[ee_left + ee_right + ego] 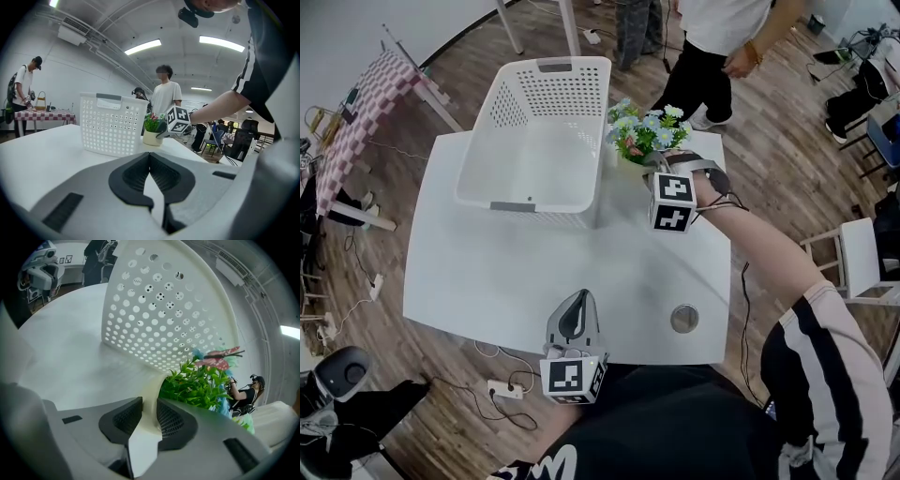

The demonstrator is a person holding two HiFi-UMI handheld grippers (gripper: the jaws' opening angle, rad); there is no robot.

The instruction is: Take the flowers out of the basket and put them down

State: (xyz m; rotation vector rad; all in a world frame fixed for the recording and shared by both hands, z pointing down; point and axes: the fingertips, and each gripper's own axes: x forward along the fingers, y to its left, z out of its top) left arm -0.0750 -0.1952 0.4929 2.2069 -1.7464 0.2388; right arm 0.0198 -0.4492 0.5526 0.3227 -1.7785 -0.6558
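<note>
At 6 o'clock on the white counter (487,281), the left gripper (577,309) lay with its jaws closed on nothing. At 1 o'clock, the right gripper (149,414) had its ribbed jaws clamped across the rim of the flower pot (151,385), with the pot wall between them. The pot was outside the basket (511,108), just beside its 3 o'clock wall, apparently standing on the counter. The pot was smooth, cream and stiff. It looked light but top-heavy, so the rim was the sound grip point. The flowers (647,127), seemingly artificial, had soft leaves and petals that should not be squeezed. The basket at 12 o'clock was rigid, white, perforated plastic.
</note>
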